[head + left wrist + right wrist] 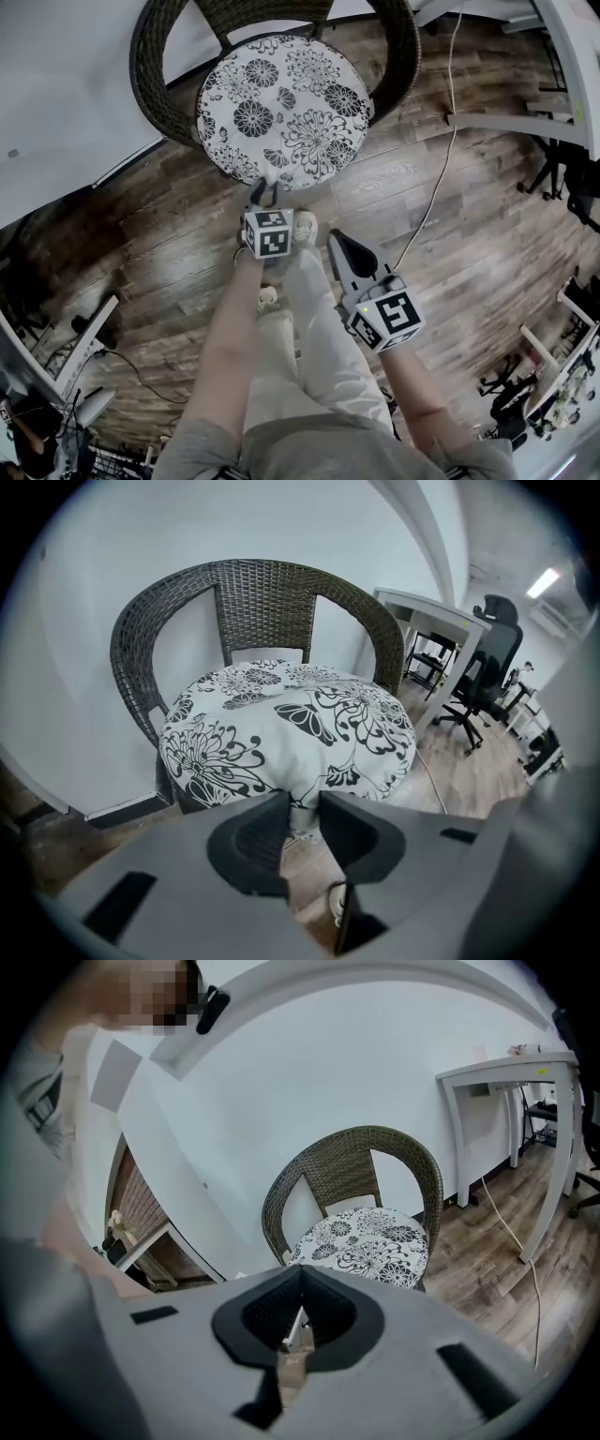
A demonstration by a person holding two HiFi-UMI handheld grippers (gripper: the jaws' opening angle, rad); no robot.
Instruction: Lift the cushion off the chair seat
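Observation:
A round white cushion point(281, 108) with black flower print lies on the seat of a dark wicker chair point(155, 89). My left gripper point(265, 194) is at the cushion's near edge. In the left gripper view its jaws pinch a fold of the cushion point(291, 724) rim, so the left gripper point(302, 808) is shut on the fabric. My right gripper point(339, 239) hangs lower right, short of the chair, over the floor. The right gripper view has the right gripper point(302, 1279) shut and empty, with the cushion point(366, 1241) and chair point(347, 1162) farther off.
The chair backs onto a white wall point(66, 84). A white cable point(431, 197) runs over the wooden floor to the right of the chair. A white desk point(431, 611) and a black office chair point(487, 667) stand to the right. The person's legs and shoes point(305, 225) are below the grippers.

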